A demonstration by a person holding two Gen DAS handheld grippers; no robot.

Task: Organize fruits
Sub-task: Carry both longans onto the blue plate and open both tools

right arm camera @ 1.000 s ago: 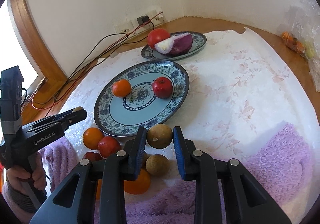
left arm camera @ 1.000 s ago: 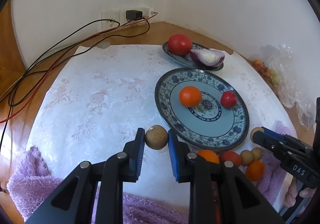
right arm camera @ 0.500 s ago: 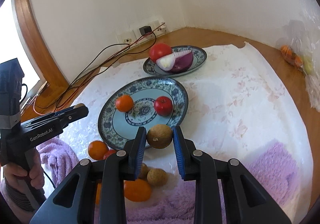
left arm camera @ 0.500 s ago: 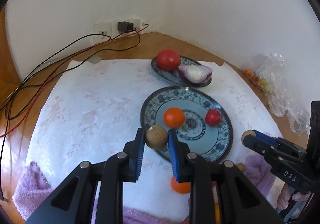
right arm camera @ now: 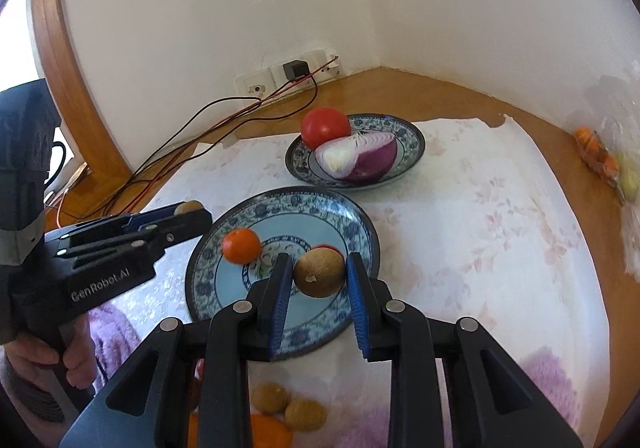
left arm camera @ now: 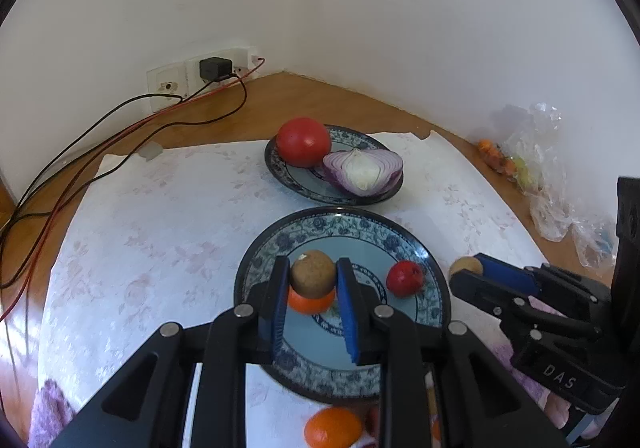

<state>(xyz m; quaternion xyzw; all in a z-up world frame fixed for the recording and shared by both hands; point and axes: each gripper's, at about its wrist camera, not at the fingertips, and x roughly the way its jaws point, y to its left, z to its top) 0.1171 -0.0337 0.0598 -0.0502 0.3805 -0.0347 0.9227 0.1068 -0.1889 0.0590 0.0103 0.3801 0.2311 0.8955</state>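
Observation:
My left gripper (left arm camera: 311,280) is shut on a small brown round fruit (left arm camera: 312,279), held above the large blue patterned plate (left arm camera: 256,276). An orange (left arm camera: 311,302) and a small red fruit (left arm camera: 405,278) lie on that plate. My right gripper (right arm camera: 318,277) is shut on another brown round fruit (right arm camera: 319,277) over the same plate (right arm camera: 360,224); the orange (right arm camera: 241,245) shows left of it, the red fruit mostly hidden behind. Each gripper appears in the other's view, the right gripper (left arm camera: 466,270) and the left gripper (right arm camera: 192,210). Loose brown fruits (right arm camera: 288,406) and an orange (left arm camera: 333,428) lie near the front.
A smaller plate (left arm camera: 280,164) at the back holds a tomato (left arm camera: 303,142) and a halved red onion (left arm camera: 363,171). Cables (left arm camera: 120,124) run to wall sockets at the back left. A plastic bag (left arm camera: 540,168) lies at the right wall. A purple towel (right arm camera: 552,376) lies at the front.
Both grippers, each still shut on its brown fruit, have risen and moved forward from the fruit pile to above the large plate.

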